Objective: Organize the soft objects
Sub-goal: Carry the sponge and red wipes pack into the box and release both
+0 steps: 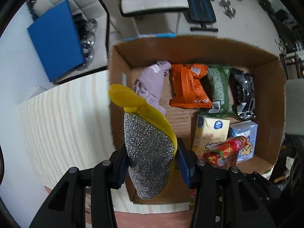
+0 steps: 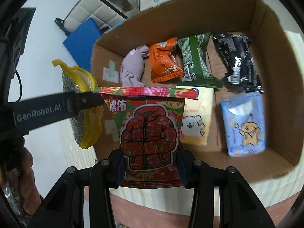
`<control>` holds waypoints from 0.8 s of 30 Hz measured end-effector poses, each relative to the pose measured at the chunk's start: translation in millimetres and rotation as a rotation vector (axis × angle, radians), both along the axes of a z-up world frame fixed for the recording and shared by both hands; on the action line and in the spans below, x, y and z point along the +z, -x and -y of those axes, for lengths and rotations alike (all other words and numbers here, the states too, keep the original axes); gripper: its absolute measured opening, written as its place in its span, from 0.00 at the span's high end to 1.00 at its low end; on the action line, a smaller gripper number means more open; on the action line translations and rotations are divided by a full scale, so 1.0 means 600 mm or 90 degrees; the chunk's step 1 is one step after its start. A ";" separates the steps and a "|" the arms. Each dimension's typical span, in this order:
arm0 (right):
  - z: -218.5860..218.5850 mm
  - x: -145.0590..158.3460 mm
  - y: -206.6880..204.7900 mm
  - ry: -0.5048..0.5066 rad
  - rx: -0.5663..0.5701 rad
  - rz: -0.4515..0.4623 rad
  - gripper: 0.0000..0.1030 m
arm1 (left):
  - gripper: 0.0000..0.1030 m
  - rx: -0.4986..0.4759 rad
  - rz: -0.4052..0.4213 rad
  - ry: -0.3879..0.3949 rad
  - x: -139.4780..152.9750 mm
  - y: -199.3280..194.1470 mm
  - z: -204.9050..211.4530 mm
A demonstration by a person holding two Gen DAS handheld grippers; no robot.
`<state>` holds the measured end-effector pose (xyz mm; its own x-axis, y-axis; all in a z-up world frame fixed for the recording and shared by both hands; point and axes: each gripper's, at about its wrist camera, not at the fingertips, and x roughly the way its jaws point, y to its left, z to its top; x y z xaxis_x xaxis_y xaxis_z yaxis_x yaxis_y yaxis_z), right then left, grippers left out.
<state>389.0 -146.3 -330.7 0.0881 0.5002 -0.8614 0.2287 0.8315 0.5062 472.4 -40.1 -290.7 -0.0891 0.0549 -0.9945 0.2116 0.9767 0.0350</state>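
The left hand-held gripper (image 1: 152, 163) points forward and down over the near left corner of the cardboard box (image 1: 266, 87), its jaws clenched on a scouring pad (image 1: 148, 152) with a glittery silver face and a yellow back. The pad stands upright between the blue-padded fingers (image 1: 183, 163), its yellow top flopping leftward above the box's left wall. In the right wrist view the same pad (image 2: 83, 98) hangs just outside that wall, with the left gripper's black arm reaching across from the left.

The right hand-held gripper (image 2: 151, 168) is held over the near edge of the box, jaws closed on the lower part of a red floral packet (image 2: 150, 133) printed with a padded jacket. The packet stands upright, its crimped top edge level with the middle of the box.

Inside the box, along the far wall from left to right, lie a lilac cloth (image 1: 152, 83), an orange packet (image 1: 190, 85), a green packet (image 1: 218, 87) and a black packet (image 1: 244, 93). Nearer, on the right, a yellow tissue pack (image 2: 197, 117) and a blue tissue pack (image 2: 245, 125) lie side by side. The box rests on a pale striped table (image 1: 66, 123).
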 end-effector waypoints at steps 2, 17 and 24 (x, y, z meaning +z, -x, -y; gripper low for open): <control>-0.004 -0.019 -0.009 -0.006 -0.012 -0.009 0.54 | 0.56 -0.012 -0.040 0.007 -0.030 -0.008 0.004; 0.028 -0.054 -0.032 0.038 -0.007 -0.038 0.31 | 0.56 0.031 -0.082 0.020 -0.074 -0.003 -0.027; 0.064 0.002 0.004 0.100 0.017 -0.007 0.31 | 0.56 0.033 -0.024 0.047 -0.030 0.051 -0.026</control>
